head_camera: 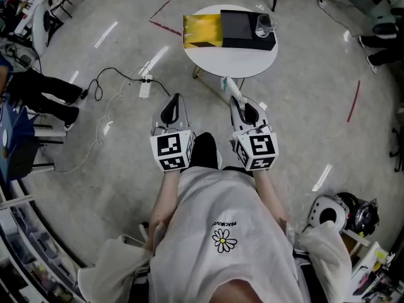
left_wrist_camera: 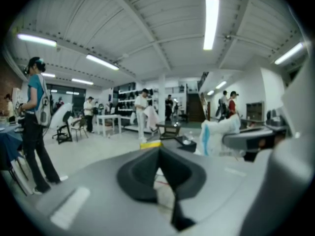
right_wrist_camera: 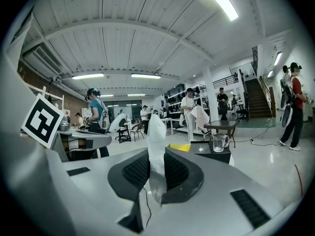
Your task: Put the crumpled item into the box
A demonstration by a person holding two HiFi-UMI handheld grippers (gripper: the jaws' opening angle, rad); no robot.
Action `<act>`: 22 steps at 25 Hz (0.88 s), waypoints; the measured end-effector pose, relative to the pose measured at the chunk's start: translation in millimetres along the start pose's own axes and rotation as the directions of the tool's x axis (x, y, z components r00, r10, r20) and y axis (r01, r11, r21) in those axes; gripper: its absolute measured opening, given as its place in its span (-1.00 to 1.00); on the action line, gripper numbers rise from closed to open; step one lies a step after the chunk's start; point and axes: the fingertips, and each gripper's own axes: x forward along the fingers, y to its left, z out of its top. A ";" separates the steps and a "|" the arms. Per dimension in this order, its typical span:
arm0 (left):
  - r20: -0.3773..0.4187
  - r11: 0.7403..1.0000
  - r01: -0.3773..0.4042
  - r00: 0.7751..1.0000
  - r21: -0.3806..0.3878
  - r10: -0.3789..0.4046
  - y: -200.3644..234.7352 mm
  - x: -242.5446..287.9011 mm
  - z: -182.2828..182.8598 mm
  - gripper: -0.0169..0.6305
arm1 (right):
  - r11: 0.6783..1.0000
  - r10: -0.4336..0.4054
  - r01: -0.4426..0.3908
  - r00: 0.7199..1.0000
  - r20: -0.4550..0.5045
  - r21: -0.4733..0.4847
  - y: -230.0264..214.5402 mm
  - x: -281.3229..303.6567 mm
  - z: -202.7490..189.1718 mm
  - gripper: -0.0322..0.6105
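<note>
A crumpled white item (head_camera: 228,87) sticks out forward from my right gripper (head_camera: 235,100), whose jaws are shut on it. In the right gripper view the item (right_wrist_camera: 156,132) stands up as a pale strip between the dark pads. The box (head_camera: 246,29) is black, with a yellow flap (head_camera: 202,30) folded out to its left. It lies on a round white table (head_camera: 230,60) just ahead of both grippers. My left gripper (head_camera: 175,97) hangs level with the right one, shut and with nothing in it. In its own view the left gripper (left_wrist_camera: 158,154) points at the box (left_wrist_camera: 186,144).
A clear glass mug (head_camera: 265,24) stands on the box's right end. On the floor to the left lie a power strip (head_camera: 145,88) and its cable. A white helmet (head_camera: 328,212) sits at the lower right. Several people stand farther off in the room.
</note>
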 end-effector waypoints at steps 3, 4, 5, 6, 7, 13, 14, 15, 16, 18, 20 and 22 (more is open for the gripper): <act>-0.004 1.000 -0.011 1.000 -0.021 0.011 8.6 -2.7 -7.1 -0.95 | 1.000 -0.001 0.001 1.000 -0.008 0.021 0.3 2.5 -4.8 -0.77; -0.003 1.000 -0.012 1.000 -0.027 0.012 11.2 -3.0 -8.9 -0.95 | 1.000 -0.004 0.004 1.000 -0.010 0.026 -0.4 4.5 -5.8 -0.77; -0.001 0.999 -0.013 1.000 -0.030 0.013 13.9 -2.1 -9.7 -0.95 | 1.000 -0.008 0.008 1.000 -0.012 0.029 -1.4 7.3 -6.2 -0.77; 0.004 0.999 -0.012 1.000 -0.033 0.012 16.8 0.2 -9.4 -0.95 | 1.000 -0.010 0.011 1.000 -0.014 0.028 -2.4 11.1 -6.0 -0.77; 0.009 0.999 -0.011 1.000 -0.036 0.011 20.1 4.2 -8.5 -0.95 | 1.000 -0.012 0.012 1.000 -0.015 0.024 -3.4 15.6 -5.6 -0.77; 0.037 0.998 -0.008 0.999 -0.055 0.010 44.6 52.2 -0.6 -0.95 | 0.999 -0.027 0.027 0.999 -0.017 -0.028 -17.4 51.3 1.6 -0.77; 0.044 0.998 -0.009 0.999 -0.057 0.012 49.9 62.1 3.5 -0.95 | 0.999 -0.035 0.035 0.999 -0.012 -0.032 -21.6 59.5 5.2 -0.77; 0.051 0.998 -0.008 0.999 -0.058 0.011 54.6 72.5 8.3 -0.95 | 0.998 -0.044 0.044 0.999 -0.009 -0.033 -26.6 68.5 8.8 -0.77; 0.059 0.998 -0.006 0.998 -0.057 0.009 58.8 83.5 14.0 -0.95 | 0.998 -0.054 0.053 0.999 -0.007 -0.032 -32.2 78.3 12.5 -0.77; 0.078 0.999 0.003 0.997 -0.053 0.001 67.5 105.8 27.9 -0.95 | 0.997 -0.074 0.074 0.997 -0.004 -0.027 -43.2 99.4 21.2 -0.77; 0.094 0.999 0.014 0.996 -0.044 -0.010 77.6 126.9 42.2 -0.95 | 0.995 -0.093 0.093 0.996 -0.003 -0.018 -50.9 120.5 30.2 -0.77; 0.107 0.999 0.027 0.994 -0.031 -0.024 88.6 149.5 56.6 -0.95 | 0.994 -0.112 0.111 0.994 -0.005 -0.013 -57.1 143.0 39.6 -0.77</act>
